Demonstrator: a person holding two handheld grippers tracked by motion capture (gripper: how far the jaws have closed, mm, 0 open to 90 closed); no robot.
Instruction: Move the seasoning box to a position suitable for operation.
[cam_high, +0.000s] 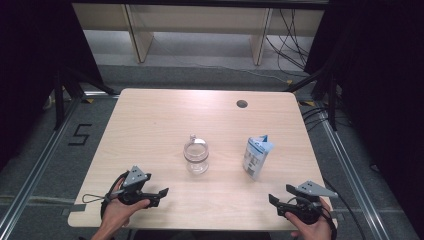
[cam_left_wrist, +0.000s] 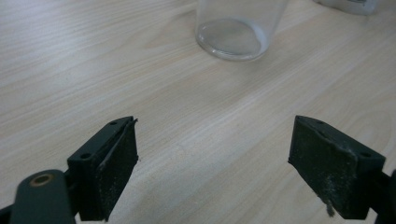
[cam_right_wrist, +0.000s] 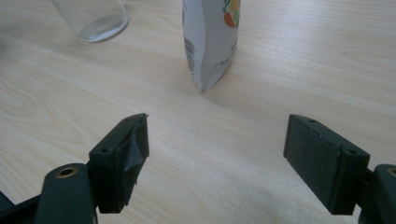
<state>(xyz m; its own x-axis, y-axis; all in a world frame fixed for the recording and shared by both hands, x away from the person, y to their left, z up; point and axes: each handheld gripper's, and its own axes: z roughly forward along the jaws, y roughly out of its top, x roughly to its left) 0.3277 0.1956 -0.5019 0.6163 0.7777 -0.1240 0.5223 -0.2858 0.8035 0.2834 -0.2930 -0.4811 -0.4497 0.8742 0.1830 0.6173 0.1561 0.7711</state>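
Observation:
A clear glass jar (cam_high: 195, 157) with a wire clasp stands at the middle of the wooden table (cam_high: 150, 120). To its right stands a white and blue pouch (cam_high: 257, 156), upright. My left gripper (cam_high: 161, 197) rests near the front left edge, open, nothing between its jaws; its own view shows the jar's base (cam_left_wrist: 235, 35) ahead. My right gripper (cam_high: 278, 196) sits near the front right edge, open and empty. In its view the pouch (cam_right_wrist: 210, 39) stands straight ahead and the jar (cam_right_wrist: 93, 18) at the upper left.
A round cable hole (cam_high: 242, 104) lies near the table's far edge. Dark curtains and metal frame legs flank the table. Cables trail on the floor at the far right.

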